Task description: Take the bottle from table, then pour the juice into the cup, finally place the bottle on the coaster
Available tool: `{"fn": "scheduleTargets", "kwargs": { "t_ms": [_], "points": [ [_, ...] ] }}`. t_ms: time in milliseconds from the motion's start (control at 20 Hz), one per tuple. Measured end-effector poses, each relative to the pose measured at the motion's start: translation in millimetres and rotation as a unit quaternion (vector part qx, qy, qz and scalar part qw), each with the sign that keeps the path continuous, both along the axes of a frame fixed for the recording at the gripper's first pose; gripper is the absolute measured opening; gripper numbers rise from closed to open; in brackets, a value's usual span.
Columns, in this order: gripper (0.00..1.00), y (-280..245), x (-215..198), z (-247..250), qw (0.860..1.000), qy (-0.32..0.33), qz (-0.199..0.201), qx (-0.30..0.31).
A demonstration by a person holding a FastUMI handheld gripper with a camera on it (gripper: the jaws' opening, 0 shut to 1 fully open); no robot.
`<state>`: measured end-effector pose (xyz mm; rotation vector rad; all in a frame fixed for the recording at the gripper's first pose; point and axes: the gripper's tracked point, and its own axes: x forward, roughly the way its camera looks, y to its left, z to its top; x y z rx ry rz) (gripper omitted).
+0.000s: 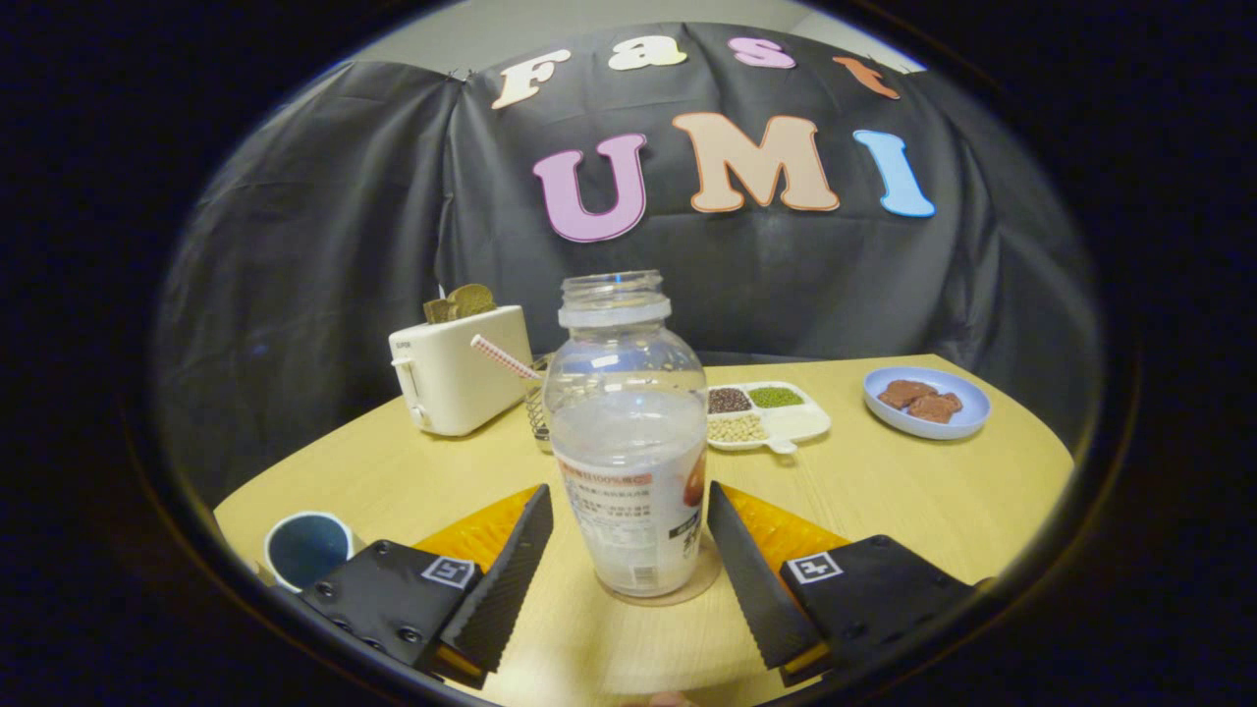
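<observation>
At frame centre, we see the uncapped bottle (pixel 631 432) upright on a round coaster (pixel 702 587); gripper (pixel 628 560) fingers spread either side, not touching. Cup (pixel 307 547) sits lower left. Risk: a finger nudging the bottle could tip it.

The gripper (pixel 628 560) stands open, its fingers clear of the bottle (pixel 628 442) on either side. Behind the bottle at 11 o'clock a toaster (pixel 457 378) blocks passage; bare table (pixel 884 491) lies open toward 2 o'clock, short of the divided tray (pixel 786 422).
</observation>
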<state>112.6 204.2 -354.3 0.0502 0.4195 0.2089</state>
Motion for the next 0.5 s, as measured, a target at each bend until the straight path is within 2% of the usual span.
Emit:
{"fn": "scheduleTargets", "kwargs": {
  "t_ms": [500],
  "points": [
    [0.98,-16.4,-29.5,46.0,1.0,-0.022,-0.005,0.015]
  ]
}}
